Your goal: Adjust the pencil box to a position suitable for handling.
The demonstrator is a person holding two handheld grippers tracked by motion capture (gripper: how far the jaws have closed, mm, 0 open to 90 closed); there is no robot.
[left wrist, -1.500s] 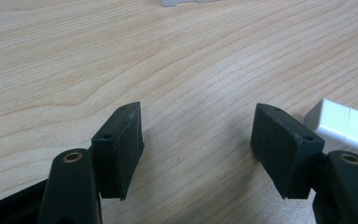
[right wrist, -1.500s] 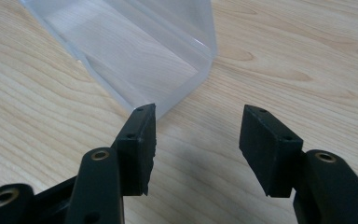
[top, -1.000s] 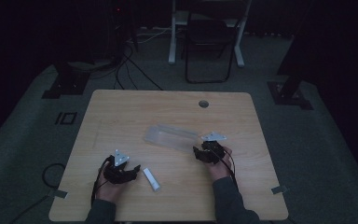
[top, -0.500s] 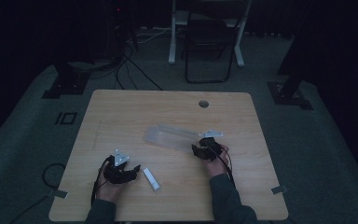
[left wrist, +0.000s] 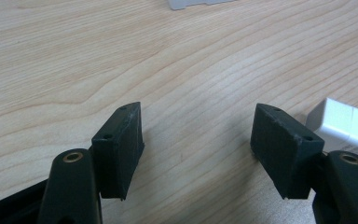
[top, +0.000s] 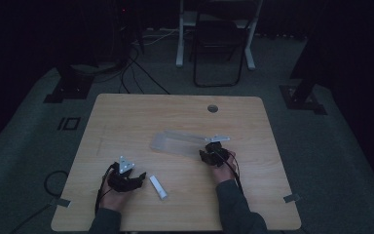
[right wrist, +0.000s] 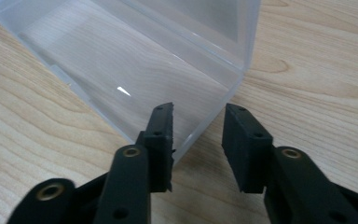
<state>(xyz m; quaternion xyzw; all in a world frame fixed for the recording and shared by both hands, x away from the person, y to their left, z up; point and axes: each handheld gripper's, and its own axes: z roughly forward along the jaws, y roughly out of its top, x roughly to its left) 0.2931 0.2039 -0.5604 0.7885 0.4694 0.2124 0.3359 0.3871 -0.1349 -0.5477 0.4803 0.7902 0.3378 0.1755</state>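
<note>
Since the earlier frame: right gripper (top: 207, 155) had crept toward the clear plastic box (top: 181, 142), jaws just closing, one inside the box's near wall, one outside, pads not yet pressing. Left to right: left gripper (top: 137, 178), at rest on the wooden table (top: 126, 122), jaws spread wide on nothing; small white block (top: 158, 187) just beside it; box lying mid-table; right gripper at its near end. Step judged: taking hold of box wall. Next move calls for finishing the pinch squarely before lifting
</note>
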